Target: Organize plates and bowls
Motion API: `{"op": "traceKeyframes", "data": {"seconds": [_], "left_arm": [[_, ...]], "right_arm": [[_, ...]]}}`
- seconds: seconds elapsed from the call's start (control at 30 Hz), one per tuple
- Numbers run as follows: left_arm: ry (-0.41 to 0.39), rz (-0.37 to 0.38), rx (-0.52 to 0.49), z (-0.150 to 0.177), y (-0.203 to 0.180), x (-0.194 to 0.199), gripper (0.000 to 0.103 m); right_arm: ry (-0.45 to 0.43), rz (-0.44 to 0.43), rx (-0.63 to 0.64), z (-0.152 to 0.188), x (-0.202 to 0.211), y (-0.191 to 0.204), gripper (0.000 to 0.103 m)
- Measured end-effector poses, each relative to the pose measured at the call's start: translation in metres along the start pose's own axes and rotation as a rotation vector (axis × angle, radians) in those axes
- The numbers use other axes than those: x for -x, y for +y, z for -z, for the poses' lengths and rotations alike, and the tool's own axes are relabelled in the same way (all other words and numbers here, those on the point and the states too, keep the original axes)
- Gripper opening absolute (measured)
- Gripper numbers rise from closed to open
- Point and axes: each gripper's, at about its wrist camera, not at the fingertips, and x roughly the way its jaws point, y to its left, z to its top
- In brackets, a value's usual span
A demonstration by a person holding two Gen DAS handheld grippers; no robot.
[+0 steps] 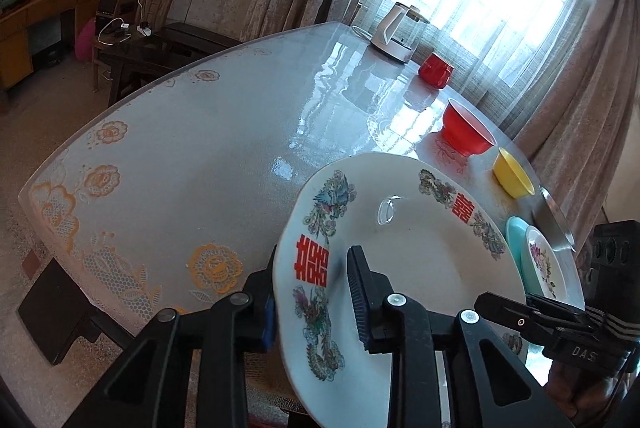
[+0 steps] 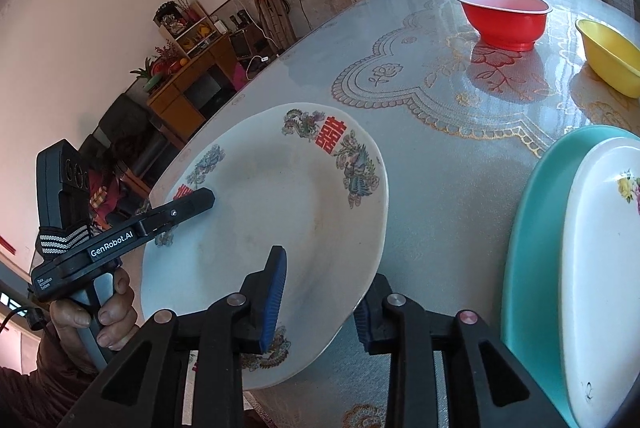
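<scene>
Both grippers are clamping the large white plate [image 2: 280, 211]: left gripper [image 1: 316, 292] at nine o'clock, right gripper [image 2: 320, 304] at five, jaws nearly closed.

Your right claw [image 2: 320, 304] pinches the near rim of the big dragon plate [image 2: 280, 211]; your left claw [image 2: 202, 197] grips its far edge, tilted above the desk [image 2: 440, 155], beside the teal plate [image 2: 532, 228].

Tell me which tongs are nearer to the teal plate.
Right. The right tongs grip the big white plate on the edge facing the teal plate; the left tongs hold the white plate's far edge.
</scene>
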Motion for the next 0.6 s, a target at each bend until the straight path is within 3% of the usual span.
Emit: {"op": "traceKeyframes", "data": {"seconds": [0.23, 0.6], "left_arm": [[-0.005, -0.023, -0.028, 0.0, -0.01, 0.001, 0.029], [-0.004, -0.044, -0.114, 0.009, -0.029, -0.006, 0.031]], "right_arm": [[-0.006, 0.101, 0.086, 0.0, 0.001, 0.01, 0.033], [-0.012, 0.148, 0.097, 0.003, 0.008, 0.001, 0.034]]}}
